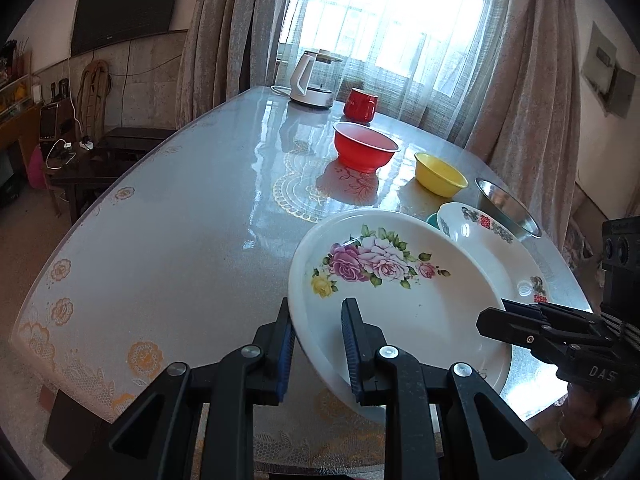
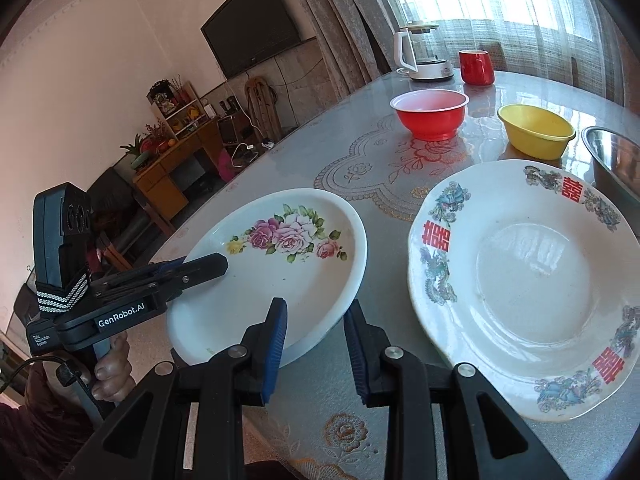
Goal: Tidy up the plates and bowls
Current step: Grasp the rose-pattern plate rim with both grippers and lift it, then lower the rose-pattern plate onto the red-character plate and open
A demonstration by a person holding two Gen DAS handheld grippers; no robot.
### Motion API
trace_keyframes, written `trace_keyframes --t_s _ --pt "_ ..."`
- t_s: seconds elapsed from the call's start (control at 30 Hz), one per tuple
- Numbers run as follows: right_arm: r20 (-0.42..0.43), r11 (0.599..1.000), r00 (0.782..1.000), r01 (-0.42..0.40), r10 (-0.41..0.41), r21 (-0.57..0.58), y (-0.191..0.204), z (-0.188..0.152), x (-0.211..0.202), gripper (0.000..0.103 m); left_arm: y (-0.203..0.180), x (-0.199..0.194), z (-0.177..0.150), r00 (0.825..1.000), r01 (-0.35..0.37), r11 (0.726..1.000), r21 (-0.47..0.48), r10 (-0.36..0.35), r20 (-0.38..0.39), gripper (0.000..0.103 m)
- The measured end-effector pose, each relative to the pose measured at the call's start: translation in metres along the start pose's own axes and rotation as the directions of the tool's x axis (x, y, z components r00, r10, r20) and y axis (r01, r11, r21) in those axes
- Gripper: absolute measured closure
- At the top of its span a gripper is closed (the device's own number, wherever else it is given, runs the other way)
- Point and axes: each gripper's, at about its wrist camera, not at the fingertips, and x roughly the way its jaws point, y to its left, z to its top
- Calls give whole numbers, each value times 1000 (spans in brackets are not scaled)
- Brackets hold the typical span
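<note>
My left gripper (image 1: 316, 316) is shut on the near rim of a white rose-pattern plate (image 1: 400, 300) and holds it tilted, lifted off the table. The same plate shows in the right wrist view (image 2: 280, 264), with the left gripper (image 2: 216, 266) clamped on its left rim. My right gripper (image 2: 316, 320) is open and empty, its fingers on either side of that plate's near right rim, not closed. A larger white plate with red characters (image 2: 528, 280) lies on the table to the right. A red bowl (image 2: 430, 114), a yellow bowl (image 2: 536, 130) and a steel bowl (image 2: 616, 160) stand behind.
A white kettle (image 2: 424, 54) and a red mug (image 2: 476, 66) stand at the far end of the glass-topped table (image 1: 160, 240). A small teal item (image 1: 433, 220) peeks from behind the plates. The table's near edge runs just under my grippers.
</note>
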Motion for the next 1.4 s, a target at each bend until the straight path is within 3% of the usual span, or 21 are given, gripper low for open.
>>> trace_keyframes --t_s 0.33,0.6,0.93,1.4 --pt "119 994 990 65 -76 87 -33 11 -48 73 -59 13 40 995 93 988 122 -97 32 80" --pt "169 970 967 157 -189 187 -70 6 -84 73 -115 50 57 985 170 962 215 -170 -20 79" --pt "130 923 946 251 -298 290 -108 -7 -97 73 -155 95 56 973 216 940 263 -185 -138 79" --pt "35 901 944 300 -327 313 -123 -12 -88 73 -160 115 50 963 205 941 268 -146 -224 79"
